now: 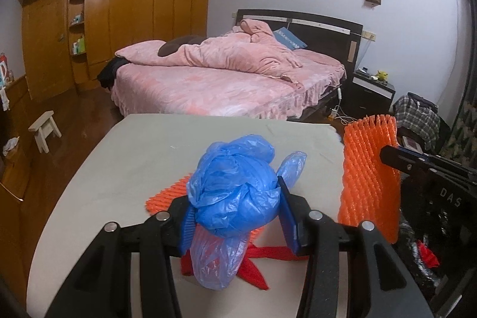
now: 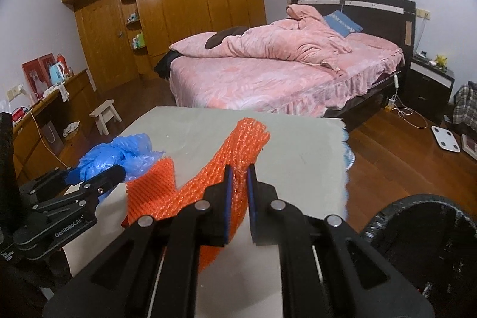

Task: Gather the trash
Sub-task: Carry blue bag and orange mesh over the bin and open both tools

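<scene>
My left gripper is shut on a crumpled blue plastic bag and holds it just above the grey table. Under it lie a flat orange foam net and a red strip. My right gripper is shut on a second orange foam net, lifted off the table; it shows upright at the right in the left wrist view. The blue bag and the left gripper show at the left in the right wrist view, beside the flat net.
A black bin lined with a dark bag stands at the table's right edge, with red scraps inside. Beyond the table are a pink bed, a white stool, a wooden wardrobe and a white scale on the wood floor.
</scene>
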The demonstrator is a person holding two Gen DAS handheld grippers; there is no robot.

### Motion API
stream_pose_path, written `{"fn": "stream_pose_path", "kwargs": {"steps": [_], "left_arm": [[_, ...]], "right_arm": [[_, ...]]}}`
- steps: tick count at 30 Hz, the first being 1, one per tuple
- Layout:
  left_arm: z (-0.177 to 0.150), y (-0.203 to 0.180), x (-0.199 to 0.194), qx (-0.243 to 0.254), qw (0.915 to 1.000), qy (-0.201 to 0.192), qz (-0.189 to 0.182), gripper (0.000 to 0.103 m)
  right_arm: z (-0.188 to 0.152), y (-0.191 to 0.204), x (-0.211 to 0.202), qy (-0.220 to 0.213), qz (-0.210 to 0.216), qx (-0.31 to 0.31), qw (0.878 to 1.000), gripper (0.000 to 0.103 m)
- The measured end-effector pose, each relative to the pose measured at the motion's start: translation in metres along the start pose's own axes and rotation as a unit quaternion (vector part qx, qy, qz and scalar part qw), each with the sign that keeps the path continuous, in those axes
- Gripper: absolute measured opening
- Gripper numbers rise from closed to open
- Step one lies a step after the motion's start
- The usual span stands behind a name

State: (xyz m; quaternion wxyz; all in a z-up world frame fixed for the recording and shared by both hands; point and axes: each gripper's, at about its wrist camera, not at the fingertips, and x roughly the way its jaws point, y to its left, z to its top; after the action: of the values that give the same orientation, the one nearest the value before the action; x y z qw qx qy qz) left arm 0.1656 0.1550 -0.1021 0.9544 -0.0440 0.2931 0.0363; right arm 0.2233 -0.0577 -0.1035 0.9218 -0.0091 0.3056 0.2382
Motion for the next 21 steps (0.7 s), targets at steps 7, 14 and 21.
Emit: {"fn": "stream_pose_path", "kwargs": {"steps": [7,14,21], "left_arm": [[-0.002,-0.028,-0.013,0.012,0.9997,-0.005,-0.019,0.047],[-0.002,-0.061,-0.028,0.026,0.9986,-0.015,-0.044,0.047],[-0.005,-0.098,-0.035,0.042,0.9964,-0.017,-0.071,0.047]], "right_arm": [[-0.007,-0.02,-0.032,-0.017,-0.015,0.011,1.0,0.009],[-0.016,-0.04,-0.065,-0.028,-0.036,0.015,0.999,0.009],[-0.026,-0.06,-0.094,-0.038,-0.058,0.021,0.997,0.009]]}}
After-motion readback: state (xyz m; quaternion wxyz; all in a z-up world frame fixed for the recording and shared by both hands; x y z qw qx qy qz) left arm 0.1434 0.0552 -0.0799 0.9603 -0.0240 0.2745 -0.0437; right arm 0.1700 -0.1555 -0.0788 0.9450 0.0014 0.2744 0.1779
